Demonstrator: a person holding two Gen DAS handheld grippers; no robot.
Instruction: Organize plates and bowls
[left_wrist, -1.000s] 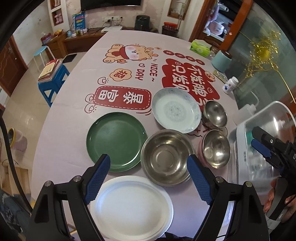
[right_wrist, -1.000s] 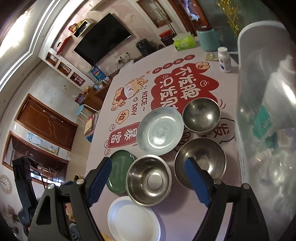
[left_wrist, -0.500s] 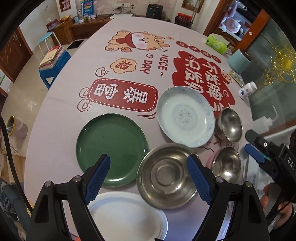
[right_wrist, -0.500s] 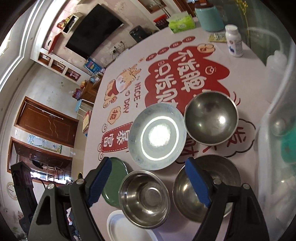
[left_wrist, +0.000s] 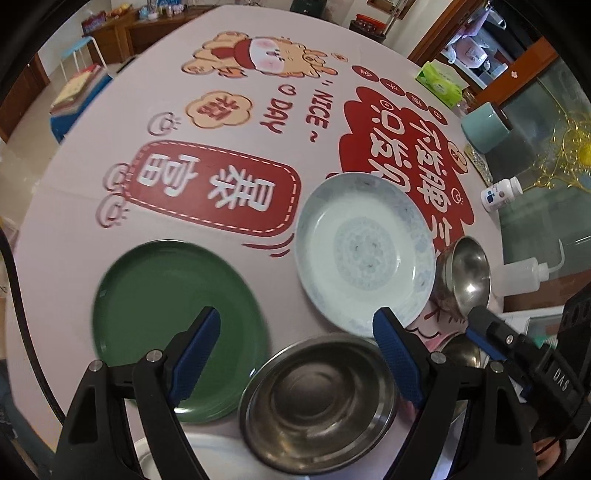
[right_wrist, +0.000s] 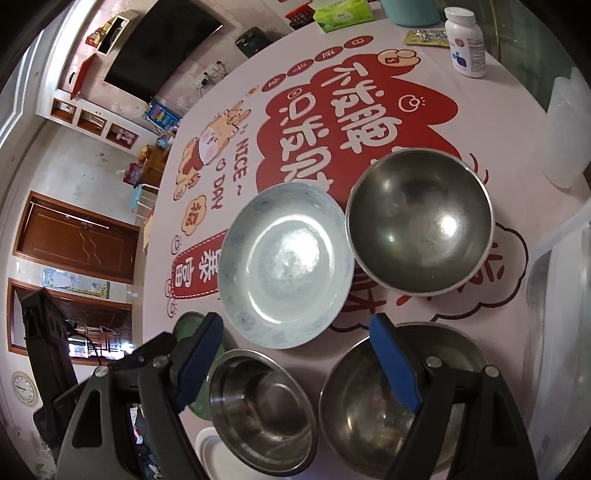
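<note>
Both grippers hang over the dishes on the table (left_wrist: 74, 229), which wears a pink cloth printed with red banners and a cartoon figure; neither one holds anything.

The left gripper (left_wrist: 295, 350) has its jaws spread wide with nothing between the blue pads; its left finger sits over the green plate (left_wrist: 155, 295), its right finger over the near rim of the pale blue-patterned plate (left_wrist: 364, 251); just below the gap between them lies the flat-bottomed steel bowl (left_wrist: 317, 402), and at the bottom edge a white plate (left_wrist: 214, 458) peeks out, partly hidden by the gripper's frame.

The right gripper (right_wrist: 295, 358) is likewise wide and empty; the pale patterned plate lies just ahead of its fingertips, centred between them; the deep round steel bowl (right_wrist: 419, 221) sits beyond and to the right, its rim touching or almost touching that plate; under the right finger lies another steel bowl (right_wrist: 369, 406); the flat-bottomed bowl sits below the gap, toward the left finger, and a sliver of the green plate shows behind that finger.

Seen from the left camera, the right gripper's dark tips hover over the two round bowls at the table's right side; whether they touch I cannot tell.

A white pill bottle (right_wrist: 467, 40) and a green tissue box (right_wrist: 341, 13) stand well apart at the far edge.
</note>
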